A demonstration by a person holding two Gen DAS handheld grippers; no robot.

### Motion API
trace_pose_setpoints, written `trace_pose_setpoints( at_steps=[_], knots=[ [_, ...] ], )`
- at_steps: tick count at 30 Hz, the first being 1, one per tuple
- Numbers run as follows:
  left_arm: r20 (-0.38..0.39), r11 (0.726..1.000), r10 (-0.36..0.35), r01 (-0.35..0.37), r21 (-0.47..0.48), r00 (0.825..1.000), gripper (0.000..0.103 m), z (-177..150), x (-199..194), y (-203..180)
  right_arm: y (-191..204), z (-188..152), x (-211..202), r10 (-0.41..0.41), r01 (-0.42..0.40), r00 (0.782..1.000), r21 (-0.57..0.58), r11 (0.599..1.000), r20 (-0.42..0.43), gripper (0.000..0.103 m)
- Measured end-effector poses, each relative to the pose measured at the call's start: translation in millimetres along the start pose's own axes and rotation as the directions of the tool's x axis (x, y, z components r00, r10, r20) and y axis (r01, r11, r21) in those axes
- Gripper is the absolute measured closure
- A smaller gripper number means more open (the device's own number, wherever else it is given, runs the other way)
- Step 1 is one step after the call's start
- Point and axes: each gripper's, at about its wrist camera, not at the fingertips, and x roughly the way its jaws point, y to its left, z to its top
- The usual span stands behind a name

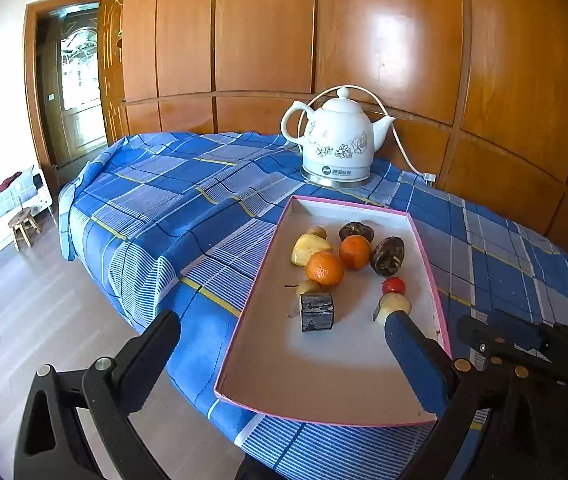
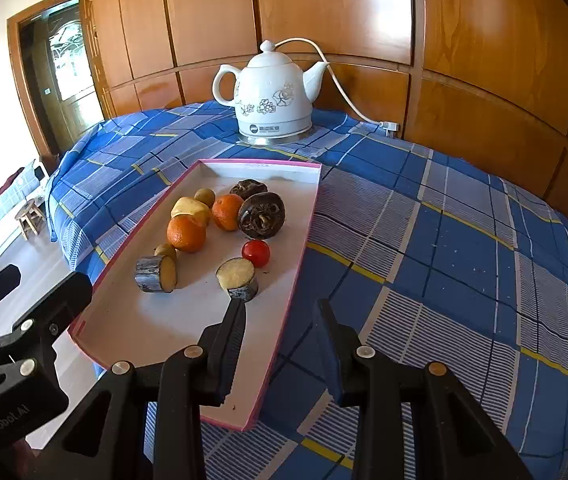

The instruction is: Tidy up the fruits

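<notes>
Left wrist view sat low at the table's near-left corner, looking forward and down along its fingers over the pink-rimmed tray [image 1: 262, 264] toward the white kettle [image 1: 336, 140] and wood-panelled wall [image 1: 484, 60]. Right wrist view sat closer in, right of the tray [image 2: 308, 216], facing the same way. Both shared tray, kettle [image 2: 272, 94], checked cloth [image 2: 444, 240], wall and doorway [image 1: 78, 76].

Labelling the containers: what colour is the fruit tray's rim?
Pink rim on the tray, white inside; clearest in the right wrist view.
</notes>
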Motion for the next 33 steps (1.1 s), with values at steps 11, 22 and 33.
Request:
trace_pose_setpoints(
  at_steps=[11, 22, 33],
  knots=[
    [0.005, 1.000, 0.014, -0.014, -0.002, 1.000, 0.000, 0.0, 0.4, 1.5, 3.5, -0.5, -1.7, 0.003, -0.003, 1.000, -0.012, 1.000, 0.010, 0.068],
    [0.005, 1.000, 0.010, -0.010, -0.001, 1.000, 0.000, -0.7, 0.7, 1.6, 4.5, -0.2, -2.3, 0.005, -0.005, 1.000, -0.017, 1.000, 0.013, 0.068],
    [0.013, 1.000, 0.011, -0.011, 0.002, 1.000, 0.000, 0.6, -1.9, 1.3, 5.1, -0.1, -2.8, 0.005, -0.005, 1.000, -0.018, 1.000, 0.014, 0.068]
  ],
)
